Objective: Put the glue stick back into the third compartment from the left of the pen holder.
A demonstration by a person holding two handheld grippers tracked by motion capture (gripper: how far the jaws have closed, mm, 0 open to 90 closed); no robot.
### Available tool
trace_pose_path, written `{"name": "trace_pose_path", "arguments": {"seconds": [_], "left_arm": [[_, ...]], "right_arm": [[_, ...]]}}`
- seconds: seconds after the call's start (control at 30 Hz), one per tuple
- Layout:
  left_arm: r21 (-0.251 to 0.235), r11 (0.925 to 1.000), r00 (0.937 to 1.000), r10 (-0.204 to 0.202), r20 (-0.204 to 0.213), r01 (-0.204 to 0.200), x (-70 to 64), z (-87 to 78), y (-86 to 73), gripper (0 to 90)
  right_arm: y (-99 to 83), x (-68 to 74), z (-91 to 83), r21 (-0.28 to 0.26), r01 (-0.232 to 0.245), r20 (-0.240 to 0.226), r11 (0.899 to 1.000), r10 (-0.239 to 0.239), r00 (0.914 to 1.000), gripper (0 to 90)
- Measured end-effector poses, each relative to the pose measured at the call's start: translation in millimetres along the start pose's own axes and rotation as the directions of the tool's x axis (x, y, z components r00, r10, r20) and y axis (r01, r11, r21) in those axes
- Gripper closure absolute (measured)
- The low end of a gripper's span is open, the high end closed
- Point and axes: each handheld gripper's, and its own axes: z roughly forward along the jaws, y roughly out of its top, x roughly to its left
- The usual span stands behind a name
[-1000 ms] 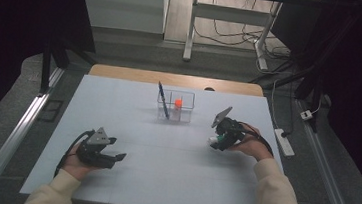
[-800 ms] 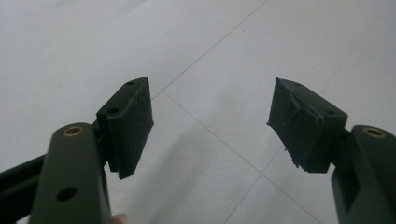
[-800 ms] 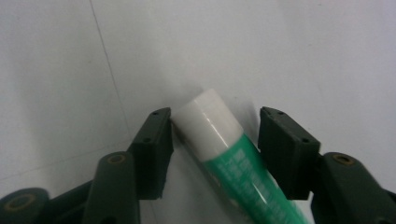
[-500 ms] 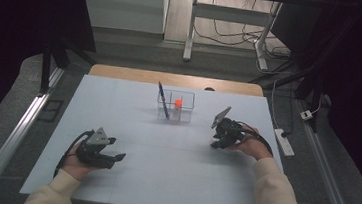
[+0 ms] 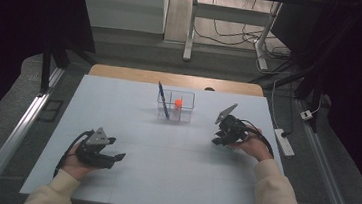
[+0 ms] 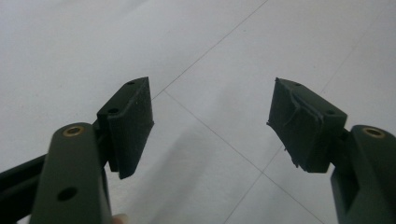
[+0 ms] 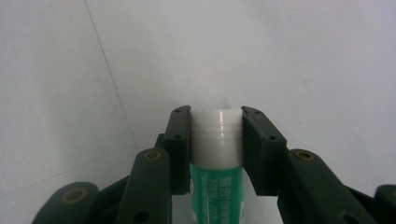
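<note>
While clamping the tube [image 7: 217, 154], right gripper [image 7: 217, 116] has lowered slightly.

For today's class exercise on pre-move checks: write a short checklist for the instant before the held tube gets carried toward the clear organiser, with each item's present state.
1. Right gripper closed on the glue stick, fingers on both sides of its white end: ok.
2. Tube straight between the fingers: ok.
3. Tube lifted off the table: cannot tell.
4. Clear organiser upright, with a free compartment beside the orange ball: ok.
5. Left gripper open, low at the near left, off the path: ok.
</note>
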Motion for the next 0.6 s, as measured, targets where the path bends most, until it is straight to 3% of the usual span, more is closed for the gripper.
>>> {"name": "trace_pose_path", "arguments": {"seconds": [0.2,0.6], "left_arm": [[0.000,1.0000,1.0000,0.002,-0.001,-0.002,-0.4,0.3,0.2,30.3],[0.001,1.0000,1.0000,0.002,-0.001,-0.002,-0.4,0.6,0.3,30.2]], "right_arm": [[-1.2,-1.8,-12.2,-0.087,-0.069,-0.019,0.994,0.068,0.9975,65.5],[1.6,-2.7,-24.7,-0.188,-0.116,-0.029,0.975,0.112,0.9932,65.5]]}}
